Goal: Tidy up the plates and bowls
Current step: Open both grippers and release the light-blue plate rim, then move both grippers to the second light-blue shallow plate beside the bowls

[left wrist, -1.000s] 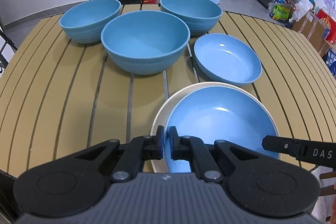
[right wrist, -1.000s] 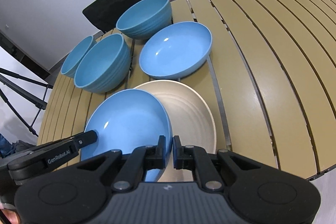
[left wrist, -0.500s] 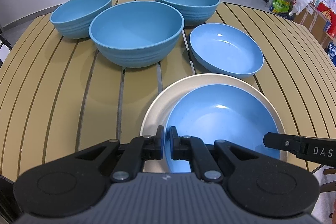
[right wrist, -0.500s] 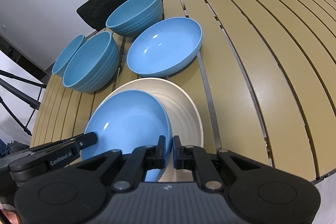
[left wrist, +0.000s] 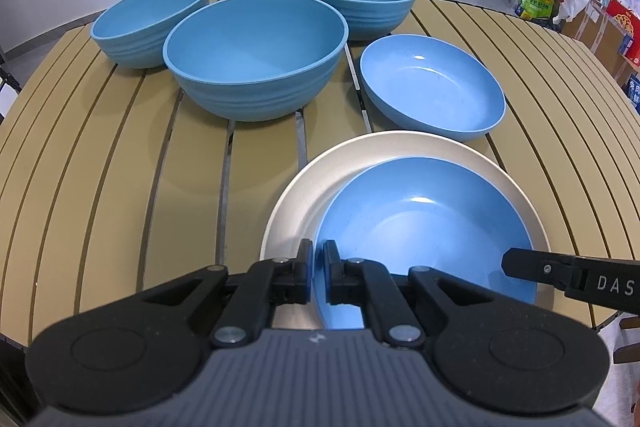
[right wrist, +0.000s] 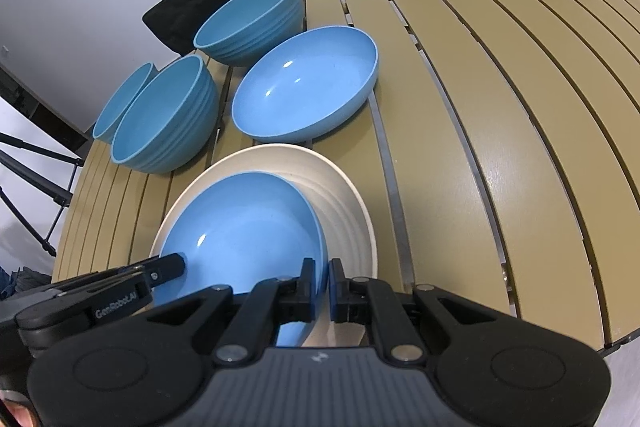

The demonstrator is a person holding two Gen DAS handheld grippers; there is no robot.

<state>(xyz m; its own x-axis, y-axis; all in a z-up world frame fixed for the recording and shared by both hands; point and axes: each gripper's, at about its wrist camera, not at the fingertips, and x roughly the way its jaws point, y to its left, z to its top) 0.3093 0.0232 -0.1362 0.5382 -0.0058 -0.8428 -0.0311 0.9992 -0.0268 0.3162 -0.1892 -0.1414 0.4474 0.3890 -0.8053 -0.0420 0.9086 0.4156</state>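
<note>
Presently both grippers are clamped on one blue plate (left wrist: 424, 223): the left gripper (left wrist: 318, 269) pinches its near-left rim, the right gripper (right wrist: 323, 279) its near-right rim, jaws closed to a thin gap filled by the rim. That plate sits inside a cream plate (left wrist: 320, 179), off-centre toward the near side, leaving a crescent of cream exposed beyond it. The cream plate lies close to the near edge of the slatted table (left wrist: 100, 167). Just beyond it stands a second blue plate (left wrist: 432, 87), rims nearly touching. Three blue bowls (left wrist: 256, 51) cluster at the far side, packed closely. Open tabletop lies to the left of the plates and, in the right wrist view, widely to the right (right wrist: 500, 107).
</note>
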